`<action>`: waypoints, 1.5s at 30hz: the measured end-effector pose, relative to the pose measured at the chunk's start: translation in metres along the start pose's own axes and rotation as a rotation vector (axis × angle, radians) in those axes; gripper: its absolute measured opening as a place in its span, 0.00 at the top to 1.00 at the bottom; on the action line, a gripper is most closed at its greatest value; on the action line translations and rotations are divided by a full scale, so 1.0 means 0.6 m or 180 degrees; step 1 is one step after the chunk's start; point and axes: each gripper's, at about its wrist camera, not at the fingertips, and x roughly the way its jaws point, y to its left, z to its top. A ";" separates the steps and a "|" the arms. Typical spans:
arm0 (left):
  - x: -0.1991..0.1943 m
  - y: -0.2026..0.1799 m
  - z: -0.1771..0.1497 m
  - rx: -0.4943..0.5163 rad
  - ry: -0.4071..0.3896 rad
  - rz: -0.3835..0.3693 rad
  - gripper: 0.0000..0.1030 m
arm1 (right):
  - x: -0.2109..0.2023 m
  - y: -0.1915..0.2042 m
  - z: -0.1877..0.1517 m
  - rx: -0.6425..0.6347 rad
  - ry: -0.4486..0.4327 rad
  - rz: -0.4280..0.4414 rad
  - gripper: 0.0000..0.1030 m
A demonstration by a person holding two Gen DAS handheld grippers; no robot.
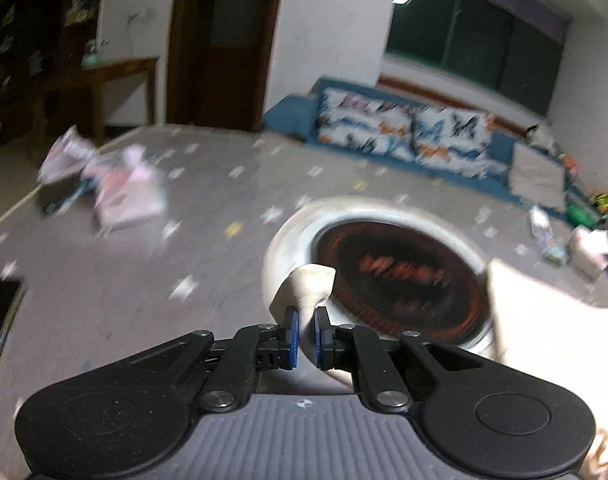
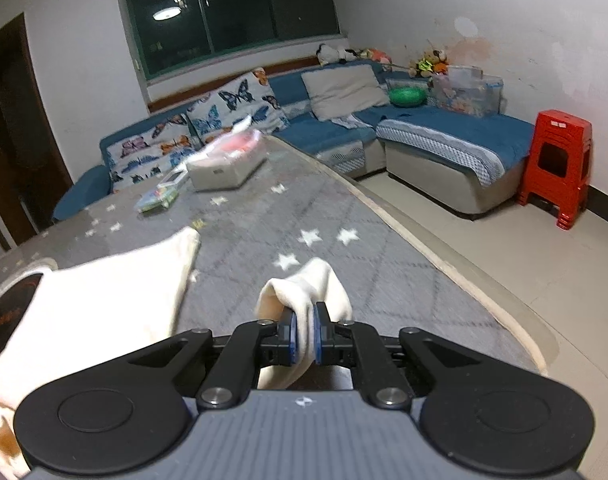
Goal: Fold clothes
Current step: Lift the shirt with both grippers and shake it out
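Note:
A cream garment (image 2: 103, 300) is held up over the grey star-patterned table (image 2: 324, 216). My left gripper (image 1: 306, 334) is shut on a bunched corner of the cream garment (image 1: 306, 284), above the round heater in the table. More of the garment (image 1: 552, 320) hangs at the right of the left wrist view. My right gripper (image 2: 305, 334) is shut on another bunched corner (image 2: 308, 284), lifted above the table near its right edge. The cloth spreads to the left of that gripper and droops below both views.
A round steel-rimmed heater (image 1: 400, 276) is set in the table. Pink packets (image 1: 123, 184) lie at the far left. A white box (image 2: 227, 168) and small packets (image 2: 159, 196) lie at the far end. A blue sofa (image 2: 424, 132) and red stool (image 2: 556, 164) stand beyond.

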 end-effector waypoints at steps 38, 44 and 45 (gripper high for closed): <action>-0.026 0.007 -0.014 0.0186 0.0000 0.0012 0.80 | 0.000 -0.050 0.008 -0.0274 -0.0055 -0.0501 0.48; -0.039 -0.089 -0.037 0.0637 0.0114 -0.0757 0.76 | -0.015 0.021 0.012 -0.0550 0.0013 0.0143 0.51; -0.042 -0.105 -0.043 0.0728 0.0125 -0.0883 0.74 | -0.018 0.034 0.014 -0.0607 0.0039 0.0268 0.52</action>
